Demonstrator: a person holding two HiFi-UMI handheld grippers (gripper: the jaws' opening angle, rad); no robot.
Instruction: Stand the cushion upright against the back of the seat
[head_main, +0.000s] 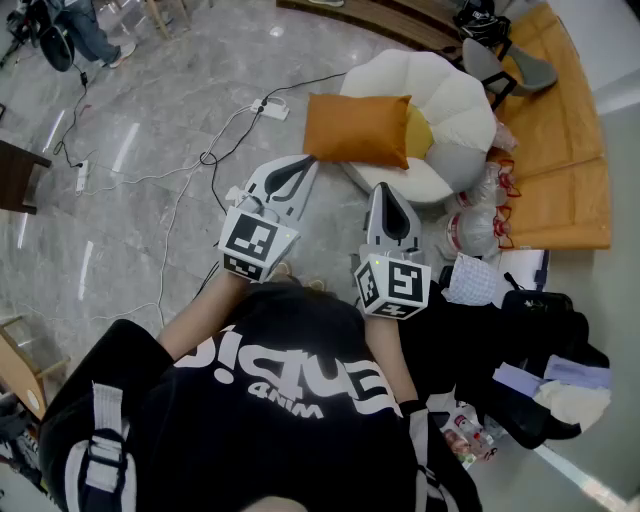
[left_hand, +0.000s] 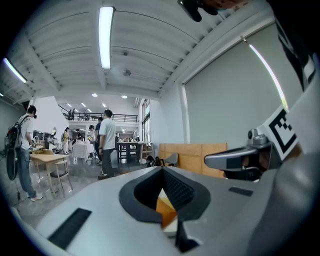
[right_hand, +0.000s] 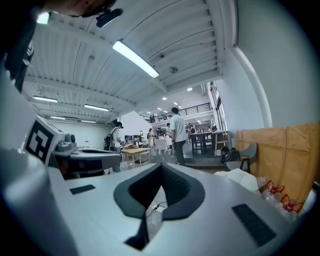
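Cushion lies flat on seat, twelve o'clock. My left gripper, right gripper: jaws together, holding nothing.

**Polished hall under strip lighting**

Grey marble floor fills the left of the head view, crossed by cables running to a white power strip. Wooden panels line the upper right. A tube light runs along the white ribbed ceiling.

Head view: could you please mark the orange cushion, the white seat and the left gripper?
orange cushion (head_main: 357, 130), head view, centre of its face.
white seat (head_main: 462, 100), head view, bare padded rim.
left gripper (head_main: 306, 162), head view, closed tips.
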